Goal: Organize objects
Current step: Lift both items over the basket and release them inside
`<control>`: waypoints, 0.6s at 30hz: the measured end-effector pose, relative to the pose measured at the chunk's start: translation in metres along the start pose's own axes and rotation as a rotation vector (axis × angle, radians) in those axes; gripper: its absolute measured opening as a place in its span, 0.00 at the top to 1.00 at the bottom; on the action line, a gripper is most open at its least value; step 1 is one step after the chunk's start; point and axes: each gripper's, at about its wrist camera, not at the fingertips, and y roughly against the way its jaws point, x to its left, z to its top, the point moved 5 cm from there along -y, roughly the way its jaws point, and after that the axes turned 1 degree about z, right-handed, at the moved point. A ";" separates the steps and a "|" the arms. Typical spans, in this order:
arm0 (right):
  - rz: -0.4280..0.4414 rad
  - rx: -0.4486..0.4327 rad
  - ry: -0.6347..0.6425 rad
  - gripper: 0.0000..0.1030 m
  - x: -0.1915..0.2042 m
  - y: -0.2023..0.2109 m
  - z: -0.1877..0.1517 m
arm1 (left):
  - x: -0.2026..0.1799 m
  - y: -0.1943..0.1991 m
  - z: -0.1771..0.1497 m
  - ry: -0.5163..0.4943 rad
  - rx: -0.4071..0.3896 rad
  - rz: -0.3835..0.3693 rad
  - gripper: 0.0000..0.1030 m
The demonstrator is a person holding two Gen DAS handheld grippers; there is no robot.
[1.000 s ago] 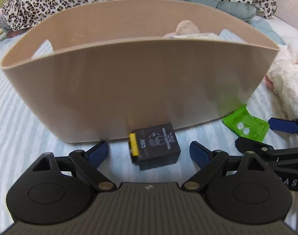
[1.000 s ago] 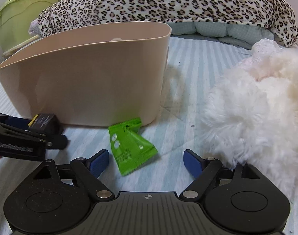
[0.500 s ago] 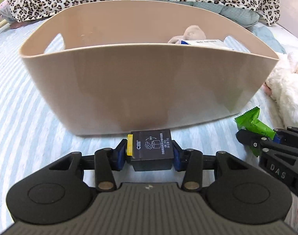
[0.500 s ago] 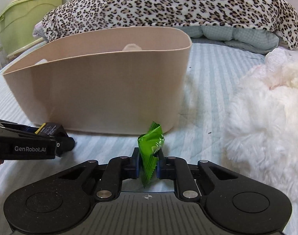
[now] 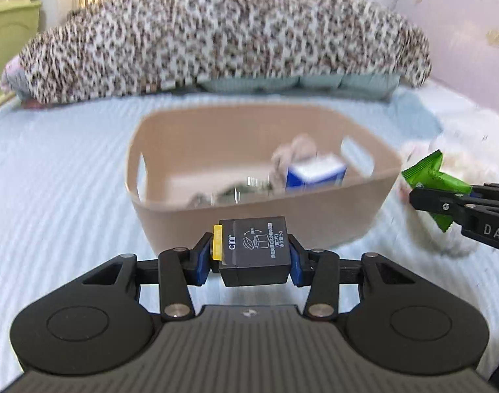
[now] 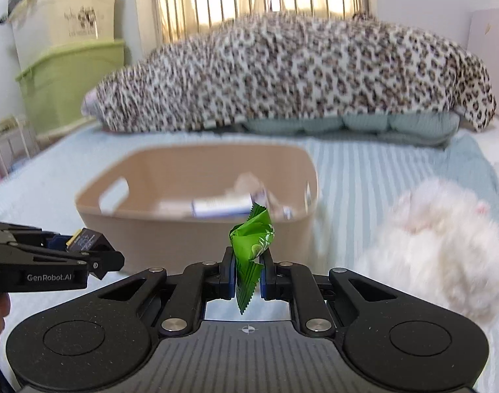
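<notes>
My left gripper (image 5: 253, 258) is shut on a small black box with a yellow end (image 5: 254, 250), held in the air just in front of the beige bin's (image 5: 315, 216) near wall. My right gripper (image 6: 247, 276) is shut on a green snack packet (image 6: 252, 245), also lifted, before the bin (image 6: 190, 232). The packet (image 5: 429, 180) and right gripper show at the right of the left wrist view; the box (image 6: 85, 240) and left gripper show at the left of the right wrist view. The bin holds a blue-and-white carton (image 5: 315, 172) and other small items.
The bin stands on a bed with a striped light-blue sheet (image 5: 69, 196). A leopard-print duvet (image 6: 298, 75) lies behind it. A white plush toy (image 6: 446, 245) lies to the bin's right. Green and cream storage boxes (image 6: 69, 75) stand at the far left.
Both grippers have risen from the sheet with their objects held, so the bin's inside now shows from above. A second ago both were open around the objects.
</notes>
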 end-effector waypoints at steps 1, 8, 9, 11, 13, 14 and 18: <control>0.003 -0.013 -0.004 0.88 0.000 0.001 0.005 | -0.001 0.001 0.009 0.000 -0.022 -0.003 0.54; 0.002 -0.088 -0.042 0.88 0.003 -0.007 0.043 | 0.000 -0.010 0.055 0.019 -0.100 0.023 0.54; 0.000 -0.090 -0.045 0.88 0.004 -0.012 0.047 | 0.001 -0.014 0.061 0.015 -0.104 0.037 0.54; -0.004 -0.079 -0.047 0.88 0.008 -0.024 0.053 | 0.001 -0.026 0.069 0.010 -0.101 0.066 0.54; -0.010 -0.070 -0.037 0.88 0.012 -0.037 0.058 | 0.002 -0.040 0.077 0.008 -0.092 0.094 0.54; -0.015 -0.068 -0.032 0.88 0.015 -0.041 0.059 | 0.003 -0.046 0.079 0.006 -0.085 0.107 0.54; -0.025 -0.046 -0.019 0.88 0.021 -0.067 0.064 | 0.010 -0.074 0.083 0.043 -0.019 0.097 0.54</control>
